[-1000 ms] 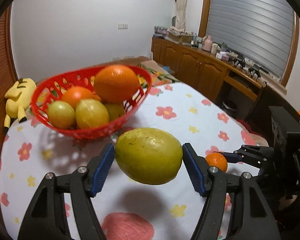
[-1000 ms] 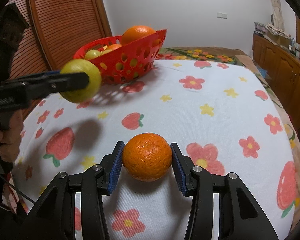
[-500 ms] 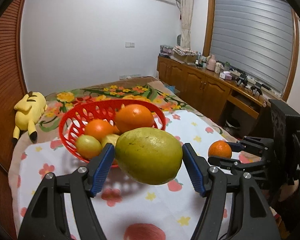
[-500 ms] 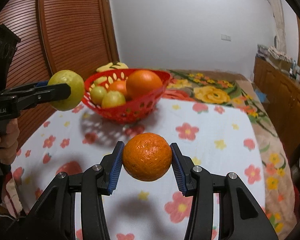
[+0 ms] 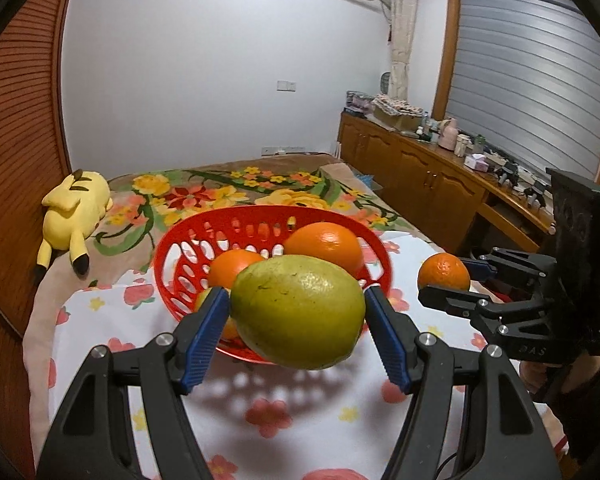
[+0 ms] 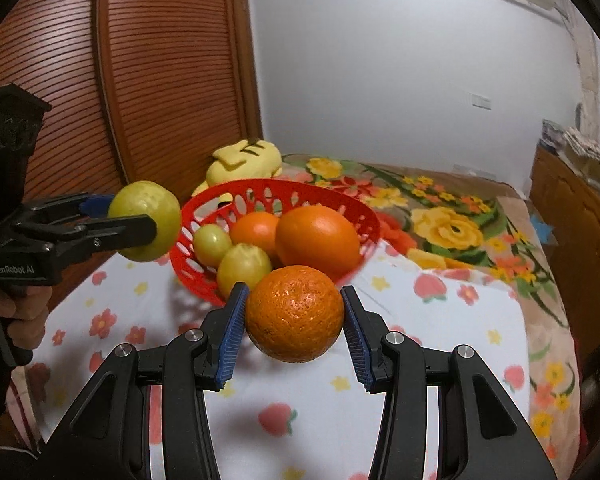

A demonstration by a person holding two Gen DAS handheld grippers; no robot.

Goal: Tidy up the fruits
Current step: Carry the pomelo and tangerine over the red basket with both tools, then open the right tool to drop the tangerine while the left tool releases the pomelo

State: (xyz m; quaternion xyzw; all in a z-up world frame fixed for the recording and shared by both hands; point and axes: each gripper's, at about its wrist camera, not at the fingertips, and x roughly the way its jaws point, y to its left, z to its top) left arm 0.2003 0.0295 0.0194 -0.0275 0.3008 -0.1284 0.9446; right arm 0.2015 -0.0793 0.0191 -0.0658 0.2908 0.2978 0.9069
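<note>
The left gripper [image 5: 298,322] has its fingers closed on a yellow-green lemon [image 5: 298,312], held in the air in front of the red basket [image 5: 172,248]. The right gripper [image 6: 294,322] grips a small orange [image 6: 294,312] the same way — raised just before the basket, which sits on the flower-print cloth [image 6: 440,332] and holds two oranges and smaller yellow-green fruits. A yellow plush toy [image 5: 76,208] lies behind on the bed.
</note>
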